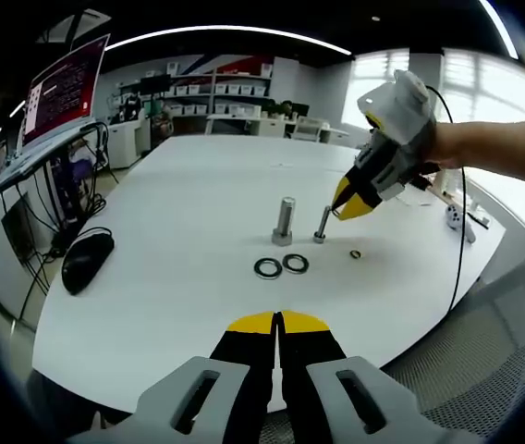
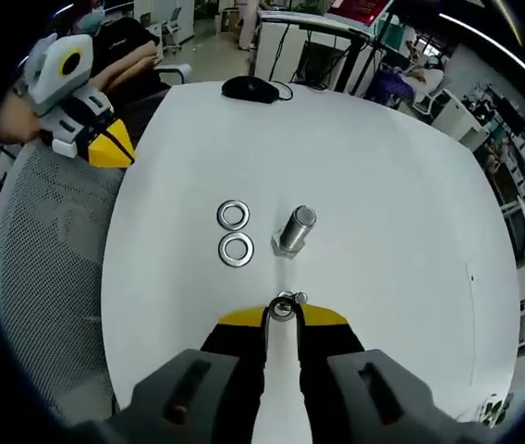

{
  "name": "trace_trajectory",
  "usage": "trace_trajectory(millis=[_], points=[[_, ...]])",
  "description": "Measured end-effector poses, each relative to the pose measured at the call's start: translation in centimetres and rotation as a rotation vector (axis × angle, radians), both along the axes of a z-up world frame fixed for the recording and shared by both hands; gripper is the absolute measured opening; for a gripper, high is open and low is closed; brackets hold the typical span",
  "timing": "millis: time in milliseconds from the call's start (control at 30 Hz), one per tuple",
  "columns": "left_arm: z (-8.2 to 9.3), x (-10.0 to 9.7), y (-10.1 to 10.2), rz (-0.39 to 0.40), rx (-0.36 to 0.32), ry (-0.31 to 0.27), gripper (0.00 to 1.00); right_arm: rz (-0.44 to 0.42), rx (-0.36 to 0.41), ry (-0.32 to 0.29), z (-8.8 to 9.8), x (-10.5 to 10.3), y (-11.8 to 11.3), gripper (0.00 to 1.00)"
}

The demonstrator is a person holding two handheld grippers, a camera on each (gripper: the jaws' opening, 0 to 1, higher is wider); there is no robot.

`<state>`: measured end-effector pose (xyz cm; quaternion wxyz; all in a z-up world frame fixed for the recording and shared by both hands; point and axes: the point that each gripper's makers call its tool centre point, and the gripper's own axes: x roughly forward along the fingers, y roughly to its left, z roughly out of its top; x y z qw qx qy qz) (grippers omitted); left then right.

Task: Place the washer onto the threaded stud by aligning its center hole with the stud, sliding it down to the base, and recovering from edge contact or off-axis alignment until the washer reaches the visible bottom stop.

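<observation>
Left gripper (image 1: 279,321): fingers together, holding nothing, at the table (image 1: 198,185) near edge.
Two washers (image 1: 281,265): flat, side by side, mid-table.
Large bolt (image 1: 284,220): upright behind them.
Threaded stud (image 1: 322,225): upright beside it.
Right gripper (image 2: 283,313): fingers clamped on a small washer (image 2: 283,308), above the stud.
Small ring (image 1: 356,253): flat, right of the stud.

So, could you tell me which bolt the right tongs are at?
The thin bolt; the right tongs sit at its top, while the thick bolt stands apart.
</observation>
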<state>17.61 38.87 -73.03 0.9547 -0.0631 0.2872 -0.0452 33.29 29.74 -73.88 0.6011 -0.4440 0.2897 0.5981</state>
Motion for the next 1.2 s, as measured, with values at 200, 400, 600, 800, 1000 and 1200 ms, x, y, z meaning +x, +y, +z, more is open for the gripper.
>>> trace_trajectory(millis=[200, 400, 600, 800, 1000, 1200], points=[[0.0, 0.0, 0.0, 0.002, -0.001, -0.002, 0.00, -0.001, 0.008, -0.019, 0.2, 0.4, 0.3, 0.14], [0.1, 0.0, 0.0, 0.003, -0.002, -0.003, 0.00, 0.002, -0.001, -0.034, 0.1, 0.8, 0.6, 0.14], [0.0, 0.0, 0.0, 0.003, -0.001, -0.002, 0.00, 0.019, -0.031, -0.033, -0.4, 1.0, 0.7, 0.14], [0.0, 0.0, 0.0, 0.002, -0.001, -0.002, 0.00, 0.022, -0.039, -0.027, -0.4, 1.1, 1.0, 0.14], [0.1, 0.0, 0.0, 0.001, -0.001, -0.002, 0.00, 0.036, -0.066, -0.010, -0.6, 1.0, 0.9, 0.14], [0.0, 0.0, 0.0, 0.000, -0.001, -0.002, 0.00, 0.055, -0.114, -0.001, -2.1, 1.0, 0.6, 0.14]])
